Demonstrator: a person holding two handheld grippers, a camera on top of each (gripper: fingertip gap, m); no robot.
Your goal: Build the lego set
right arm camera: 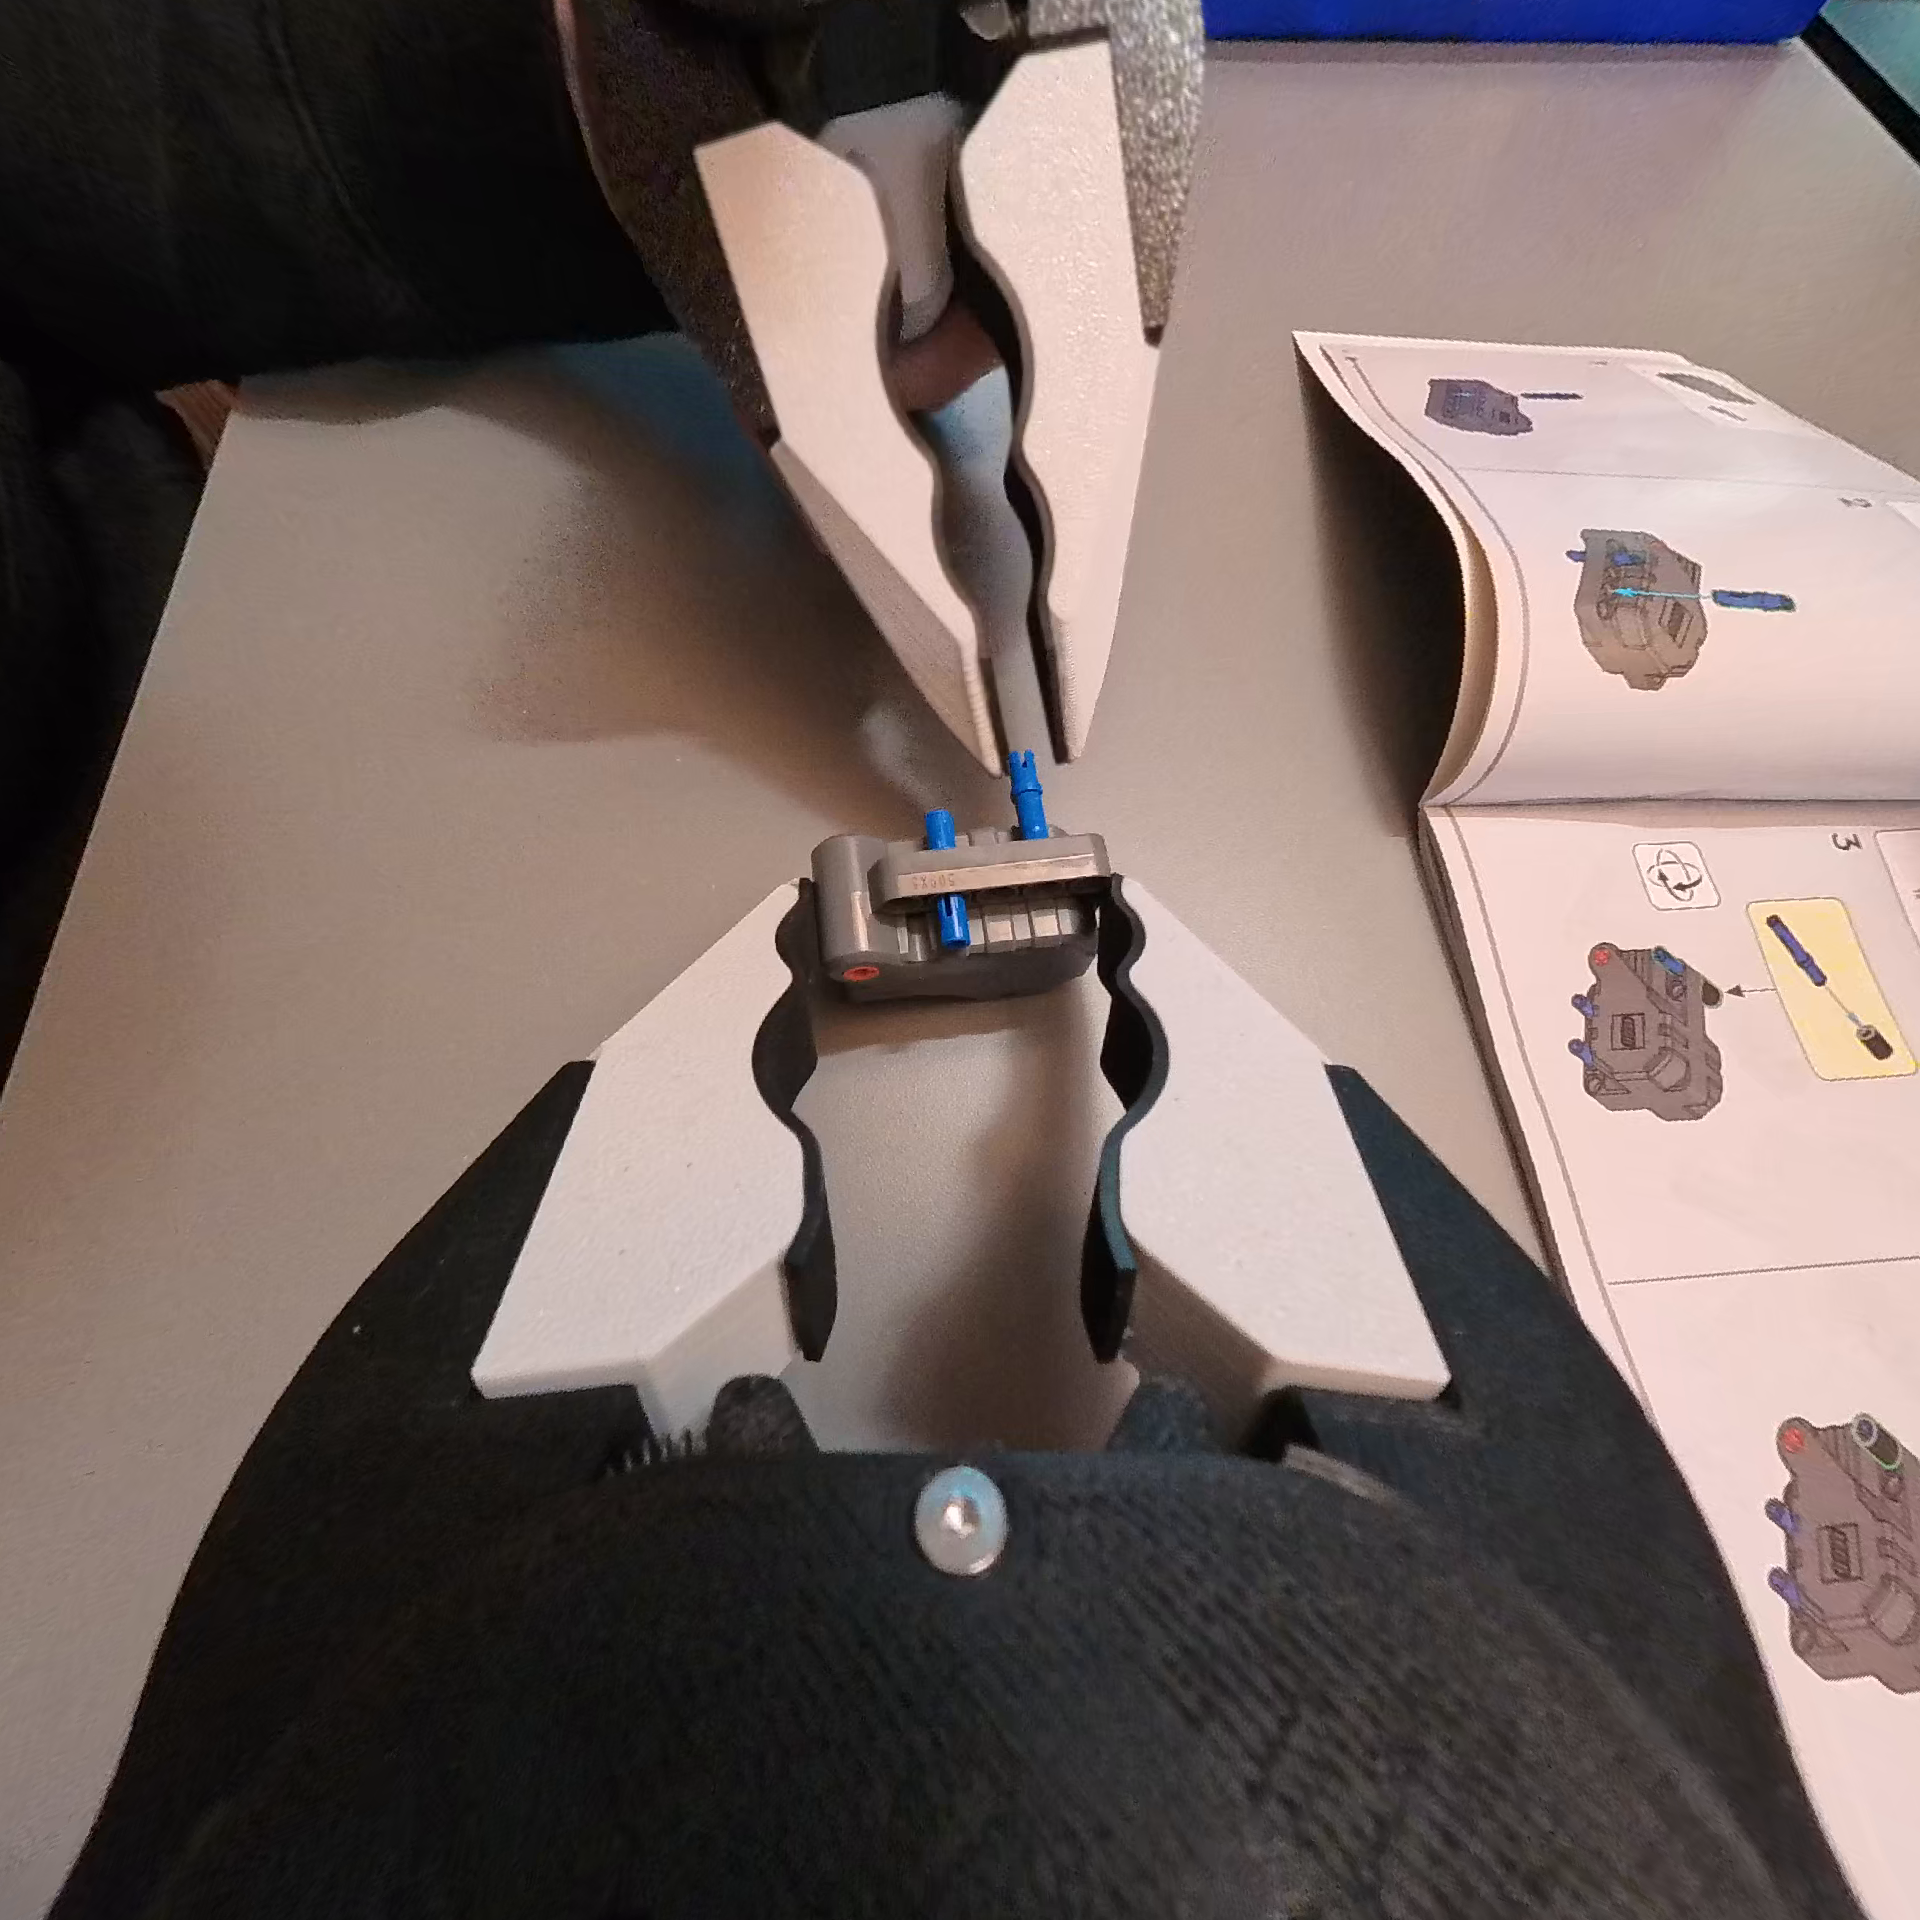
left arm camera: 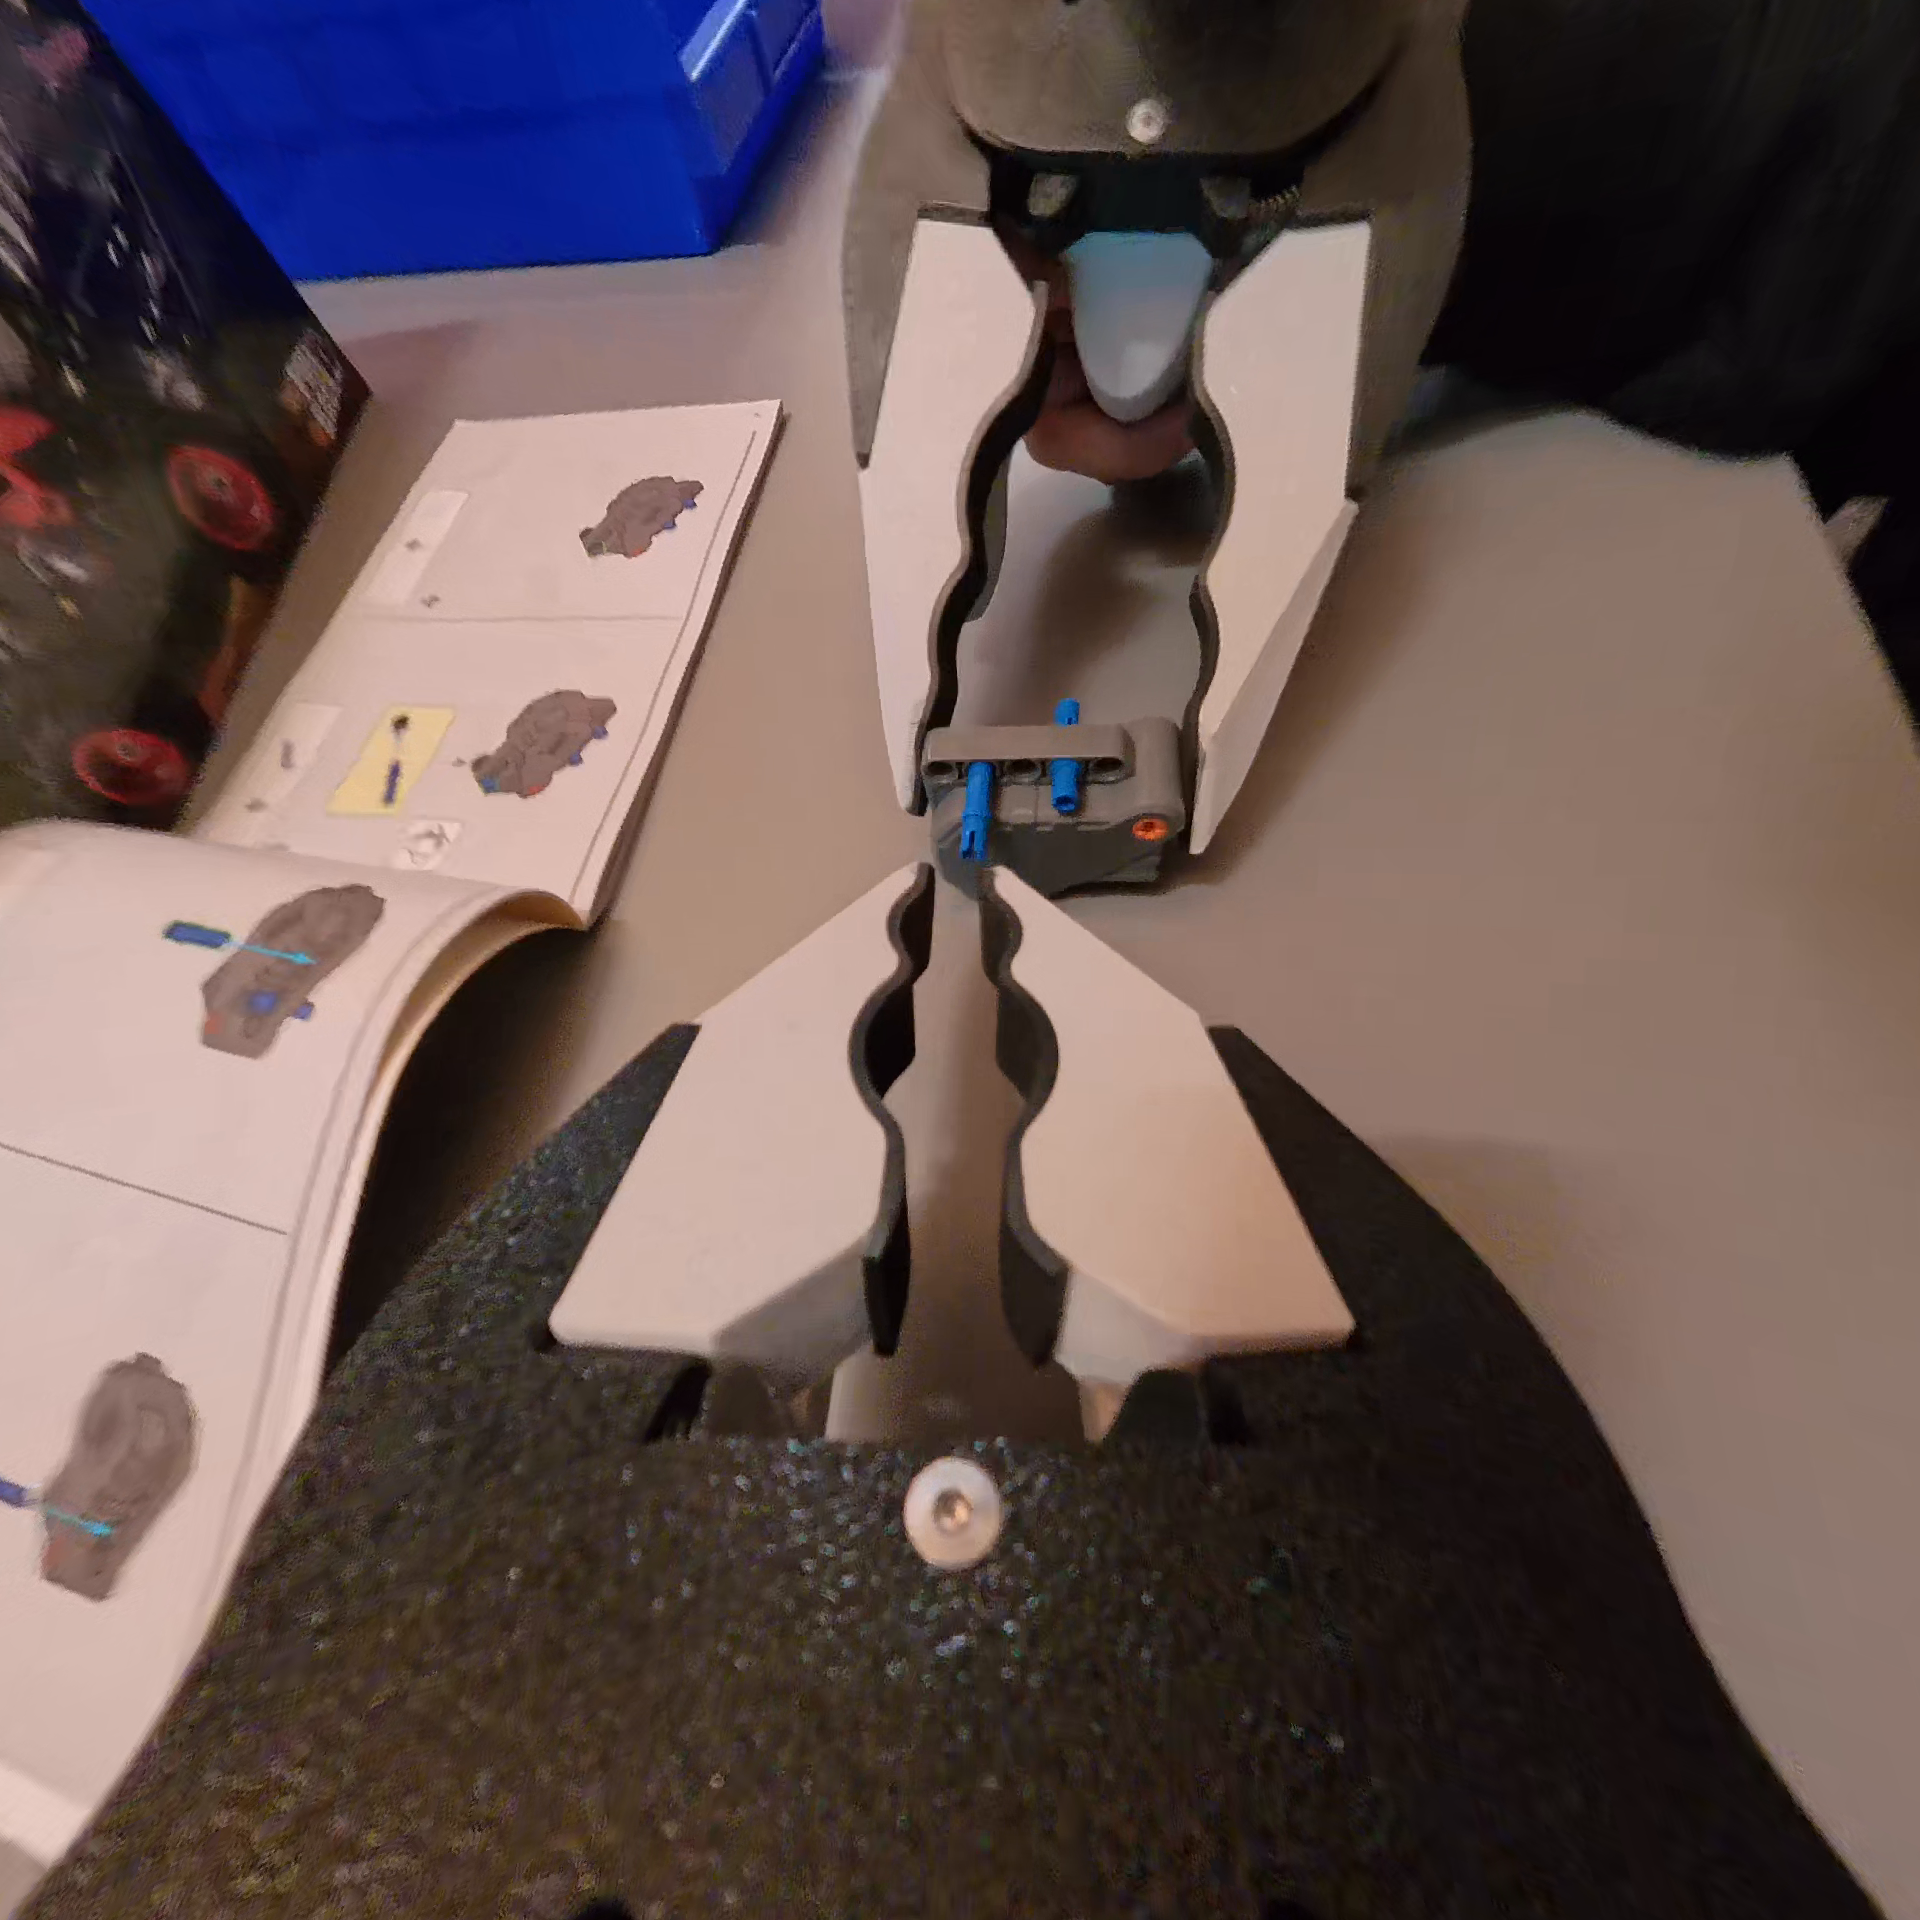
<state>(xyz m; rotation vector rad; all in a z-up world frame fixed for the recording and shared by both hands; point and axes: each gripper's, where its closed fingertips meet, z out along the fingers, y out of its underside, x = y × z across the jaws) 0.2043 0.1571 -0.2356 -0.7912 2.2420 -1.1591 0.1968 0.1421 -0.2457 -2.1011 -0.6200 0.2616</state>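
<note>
Right gripper [right arm camera: 951, 914] is clamping my grey motor block [right arm camera: 945, 951] on the table [right arm camera: 416, 727], while my left gripper [right arm camera: 1023, 753], nearly closed, is hovering directly above the taller upright blue pin [right arm camera: 1029, 805], tips aligned with its vertical axis.

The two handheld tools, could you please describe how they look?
The left tool and right tool match: two pale grey wedge-shaped fingers with wavy black inner pads, on a speckled black body with one silver screw. A dark sleeve shows behind.
</note>
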